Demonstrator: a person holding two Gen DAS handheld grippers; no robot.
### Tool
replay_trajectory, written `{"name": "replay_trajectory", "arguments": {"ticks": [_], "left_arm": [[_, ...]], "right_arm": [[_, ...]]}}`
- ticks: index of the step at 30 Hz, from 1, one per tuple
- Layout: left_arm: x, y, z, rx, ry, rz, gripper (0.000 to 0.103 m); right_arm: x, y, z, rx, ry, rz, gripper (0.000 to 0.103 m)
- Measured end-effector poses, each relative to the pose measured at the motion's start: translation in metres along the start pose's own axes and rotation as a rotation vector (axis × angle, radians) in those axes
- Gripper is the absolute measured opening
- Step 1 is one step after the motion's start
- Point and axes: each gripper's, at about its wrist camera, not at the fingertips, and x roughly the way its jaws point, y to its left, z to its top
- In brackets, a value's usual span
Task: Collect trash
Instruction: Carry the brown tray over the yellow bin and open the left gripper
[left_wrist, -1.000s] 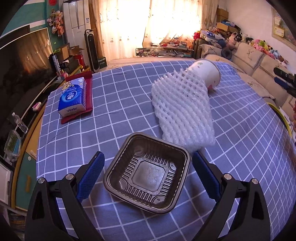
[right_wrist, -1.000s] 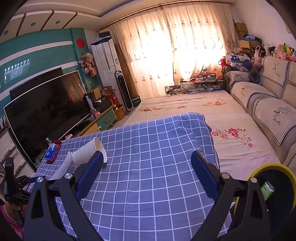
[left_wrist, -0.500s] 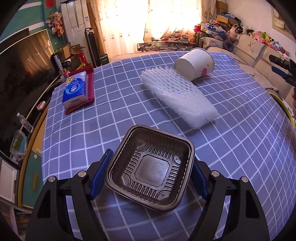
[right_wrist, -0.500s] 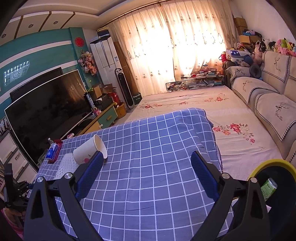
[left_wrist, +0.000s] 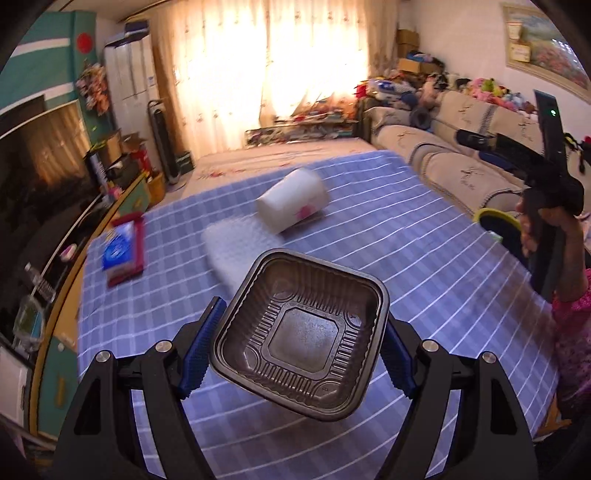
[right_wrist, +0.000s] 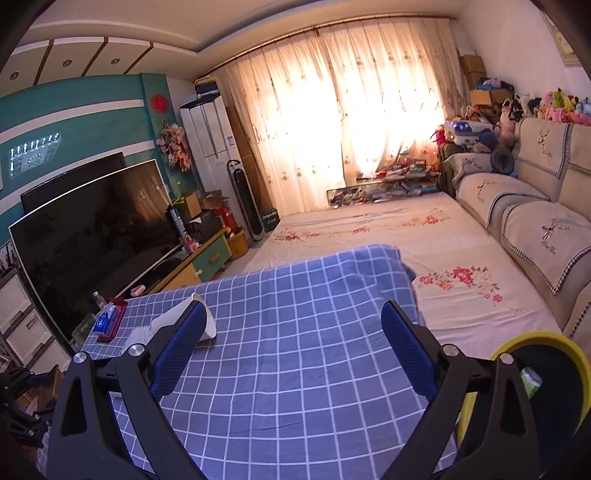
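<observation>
Left gripper (left_wrist: 299, 354) clamped on black plastic food tray (left_wrist: 301, 338), blue pads on two opposite sides, tray lifted clear of the checked tablecloth (left_wrist: 406, 236) near its front edge. Carry step, by the look of it: keep squeeze constant, thin rim will likely flex and pop out if pressure varies. Keep tray level-ish, swing toward right edge of table, release only once fully over the yellow-rimmed bin (right_wrist: 532, 354). Bin sits off the table's right side, a green can or similar already inside.

Tray: square, rounded corners, ribbed walls, flat embossed base, glossy dark brown-black, empty, tilted with opening toward the camera. Light, probably slippery.

Right gripper (right_wrist: 291, 347) spread wide, nothing between the pads, hovering over the table's right part; best kept out of the carry path.

Mid-table, still to collect: white foam fruit netting (left_wrist: 240, 247), blurred, just behind the tray; white paper cup (left_wrist: 293, 205) on its side, touching or just beside the netting. Left edge: blue tissue pack (left_wrist: 120, 251) on a red holder, likely not trash.
</observation>
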Motion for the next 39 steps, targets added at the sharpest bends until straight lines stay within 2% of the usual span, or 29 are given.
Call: {"name": "replay_trajectory", "arguments": {"ticks": [5, 11, 15, 19, 24, 28, 32, 35, 39], "left_arm": [[0.026, -0.063, 0.033, 0.055, 0.011, -0.115, 0.077], [0.058, -0.153, 0.072, 0.180, 0.019, -0.252, 0.077], [0.079, -0.222, 0.096, 0.260, 0.036, -0.345, 0.077], [0.102, -0.290, 0.114, 0.331, 0.068, -0.410, 0.077], [0.138, -0.364, 0.130, 0.383, 0.119, -0.436, 0.077], [0.170, -0.401, 0.130, 0.388, 0.172, -0.443, 0.077], [0.193, -0.427, 0.128, 0.393, 0.205, -0.440, 0.078], [0.205, -0.432, 0.124, 0.404, 0.223, -0.430, 0.078], [0.212, -0.437, 0.122, 0.400, 0.242, -0.426, 0.088]], "right_arm": [[-0.031, -0.023, 0.006, 0.014, -0.011, -0.027, 0.091], [-0.090, -0.091, -0.012, 0.038, -0.019, -0.200, 0.091], [-0.140, -0.147, -0.034, 0.117, -0.038, -0.343, 0.092], [-0.176, -0.190, -0.050, 0.186, -0.049, -0.429, 0.093], [-0.201, -0.222, -0.061, 0.247, -0.075, -0.476, 0.093], [-0.210, -0.235, -0.062, 0.260, -0.086, -0.487, 0.093], [-0.217, -0.245, -0.062, 0.272, -0.098, -0.509, 0.093], [-0.219, -0.248, -0.063, 0.282, -0.096, -0.517, 0.093], [-0.217, -0.246, -0.063, 0.280, -0.088, -0.517, 0.093]]}}
